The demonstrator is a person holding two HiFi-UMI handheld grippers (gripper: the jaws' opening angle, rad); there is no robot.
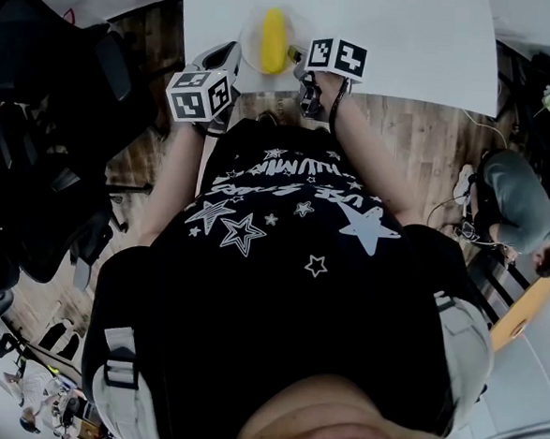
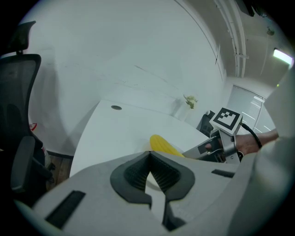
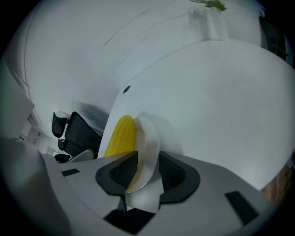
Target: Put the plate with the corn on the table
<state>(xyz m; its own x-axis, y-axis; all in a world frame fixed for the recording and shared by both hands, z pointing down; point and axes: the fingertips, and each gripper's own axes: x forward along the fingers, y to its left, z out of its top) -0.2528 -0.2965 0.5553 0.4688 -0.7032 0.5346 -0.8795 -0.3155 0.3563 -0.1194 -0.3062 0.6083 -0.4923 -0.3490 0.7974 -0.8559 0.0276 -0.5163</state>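
Two grippers flank the plate (image 1: 250, 32), which lies at the near edge of the white surface (image 1: 409, 45), towards its left corner, with the corn (image 1: 272, 40) on it. Right gripper (image 3: 147, 157): jaws released, ribbed dark pads standing either side of the thin rim, a gap showing on one side. Left gripper (image 2: 150, 154): jaws clenched at their tips, apparently on the opposite rim, though the view there is tight. Plate: thin, round, pale, smooth. Corn: yellow, blunt-ended, finely rowed. Beyond the plate the matt surface runs broad to its far edge, broken by one small round hole (image 2: 116, 107). A black chair (image 2: 20, 115) stands close off the left edge, on wood-grain floor (image 1: 431, 140).
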